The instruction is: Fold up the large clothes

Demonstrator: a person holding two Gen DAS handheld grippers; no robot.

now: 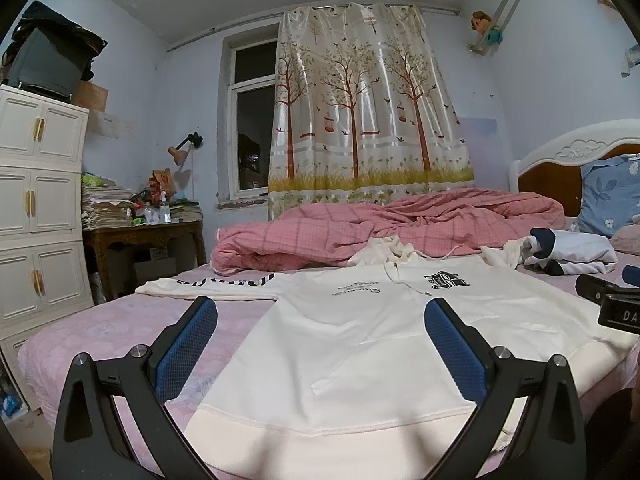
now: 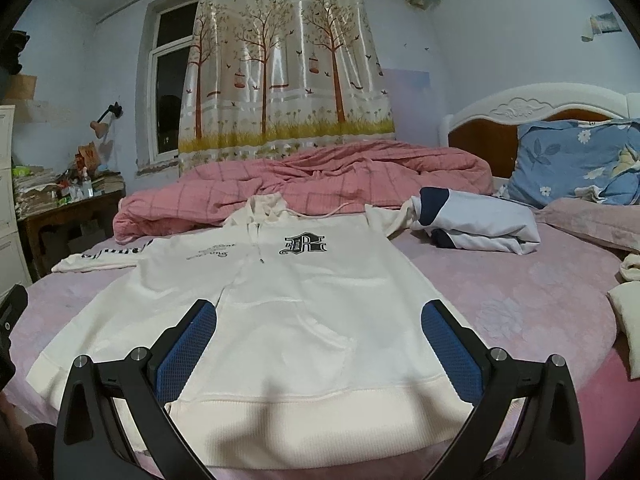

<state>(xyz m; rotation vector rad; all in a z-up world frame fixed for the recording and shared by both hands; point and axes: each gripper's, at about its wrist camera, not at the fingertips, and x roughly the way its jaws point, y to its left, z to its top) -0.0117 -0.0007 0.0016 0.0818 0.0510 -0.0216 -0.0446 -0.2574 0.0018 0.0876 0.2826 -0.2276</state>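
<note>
A cream hoodie [image 2: 280, 304] is spread flat, front up, on the bed [image 2: 520, 304], with its ribbed hem at the near edge of the bed and its hood toward the far side. A dark letter emblem [image 2: 303, 244] is printed on the chest, and a front pocket is seen lower on the body. One sleeve [image 1: 208, 284], printed with dark lettering, is stretched out toward the left edge of the bed; the other sleeve is bunched near a folded white and navy garment [image 2: 476, 224] lying just beside the hoodie's far right shoulder. A rumpled pink quilt [image 2: 304, 176] is heaped along the far side of the bed, and a blue flowered pillow [image 2: 576, 160] is propped against the headboard at the right. The left gripper [image 1: 320, 312] is held over the near left part of the hoodie, its blue-padded fingers spread wide with nothing between them. The right gripper [image 2: 318, 314] is held over the hem and pocket, likewise spread wide and empty. Whether either gripper touches the cloth cannot be told.
</note>
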